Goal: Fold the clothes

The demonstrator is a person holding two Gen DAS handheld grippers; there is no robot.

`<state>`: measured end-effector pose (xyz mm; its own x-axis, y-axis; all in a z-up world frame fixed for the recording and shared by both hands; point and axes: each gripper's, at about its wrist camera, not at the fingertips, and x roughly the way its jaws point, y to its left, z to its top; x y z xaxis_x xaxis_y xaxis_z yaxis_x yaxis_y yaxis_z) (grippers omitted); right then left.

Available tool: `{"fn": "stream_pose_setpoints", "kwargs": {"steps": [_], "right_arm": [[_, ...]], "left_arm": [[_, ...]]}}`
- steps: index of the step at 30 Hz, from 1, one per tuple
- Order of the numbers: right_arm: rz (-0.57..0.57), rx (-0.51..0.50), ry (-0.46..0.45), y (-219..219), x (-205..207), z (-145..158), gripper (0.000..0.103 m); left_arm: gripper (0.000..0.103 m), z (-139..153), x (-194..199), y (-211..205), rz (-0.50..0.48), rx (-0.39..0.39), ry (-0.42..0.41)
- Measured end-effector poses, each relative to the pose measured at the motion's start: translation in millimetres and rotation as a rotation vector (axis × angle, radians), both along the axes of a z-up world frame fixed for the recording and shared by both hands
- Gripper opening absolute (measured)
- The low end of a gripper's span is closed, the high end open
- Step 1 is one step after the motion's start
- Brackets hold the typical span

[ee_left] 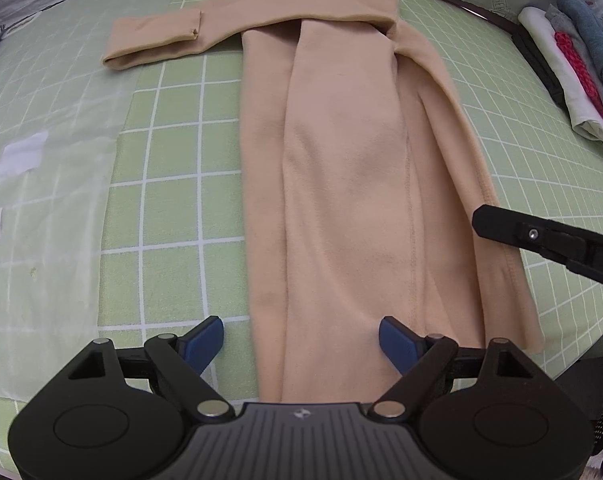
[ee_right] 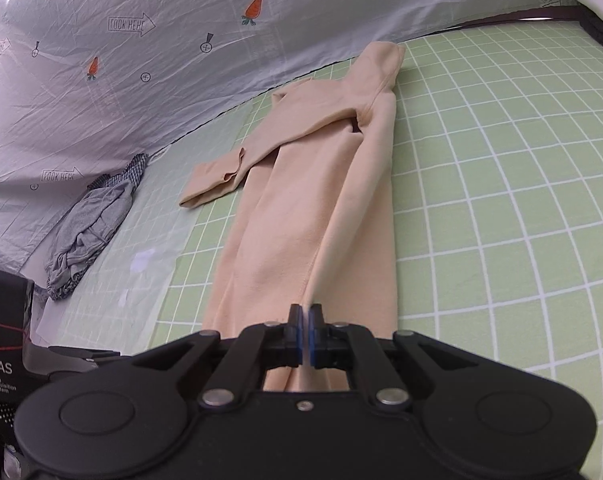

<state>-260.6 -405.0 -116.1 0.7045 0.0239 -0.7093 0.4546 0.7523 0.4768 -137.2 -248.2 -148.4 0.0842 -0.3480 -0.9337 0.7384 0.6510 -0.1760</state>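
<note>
A beige long-sleeved garment (ee_left: pixel 341 160) lies lengthwise on the green grid mat (ee_left: pixel 173 160), its sides folded in and one sleeve (ee_left: pixel 153 40) stretched out to the left. My left gripper (ee_left: pixel 301 340) hovers open over the near hem, blue pads (ee_left: pixel 205 340) well apart, pressing nothing. From the right, my right gripper (ee_left: pixel 479 220) reaches the garment's right edge. In the right wrist view that gripper (ee_right: pixel 305 312) is shut, pinching a raised ridge of the beige garment (ee_right: pixel 301 200) between its pads.
A stack of folded clothes (ee_left: pixel 573 68) sits at the mat's far right edge. A crumpled grey garment (ee_right: pixel 89 232) lies at the left by the carrot-print sheet (ee_right: pixel 141 80). A translucent plastic sheet (ee_left: pixel 41 160) covers the mat's left part.
</note>
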Motion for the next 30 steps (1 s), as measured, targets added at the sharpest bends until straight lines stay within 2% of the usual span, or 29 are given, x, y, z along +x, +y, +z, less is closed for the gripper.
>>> {"fn": "stream_pose_setpoints", "kwargs": {"steps": [6, 9, 14, 15, 18, 21, 24, 30], "right_arm": [[-0.047, 0.106, 0.061, 6.8, 7.6, -25.5, 0.004], [-0.046, 0.111, 0.076, 15.8, 8.1, -31.3, 0.009], [-0.068, 0.139, 0.078, 17.2, 2.6, -32.1, 0.010], [-0.064, 0.143, 0.080, 17.6, 2.1, -31.0, 0.013], [-0.043, 0.153, 0.075, 18.9, 0.5, -25.7, 0.036], [-0.042, 0.127, 0.041, 15.4, 0.0, -14.0, 0.038], [-0.071, 0.087, 0.001, 2.3, -0.1, 0.7, 0.043], [-0.106, -0.044, -0.022, -31.5, 17.9, 24.0, 0.043]], "left_arm": [[0.085, 1.6, 2.4, 12.9, -0.011, -0.011, 0.008], [0.085, 2.3, 5.6, 19.5, -0.011, -0.030, 0.019], [0.086, 2.5, 6.9, 21.2, -0.014, -0.040, 0.020], [0.086, 2.4, 7.7, 20.5, -0.013, -0.042, 0.022], [0.086, 0.8, 13.8, 19.1, 0.013, -0.054, 0.045], [0.086, 2.8, 21.6, 20.4, 0.057, -0.058, 0.057], [0.086, 11.1, 32.6, 21.5, 0.104, -0.083, 0.033], [0.086, 25.9, 64.8, 26.2, 0.226, -0.121, -0.012]]}}
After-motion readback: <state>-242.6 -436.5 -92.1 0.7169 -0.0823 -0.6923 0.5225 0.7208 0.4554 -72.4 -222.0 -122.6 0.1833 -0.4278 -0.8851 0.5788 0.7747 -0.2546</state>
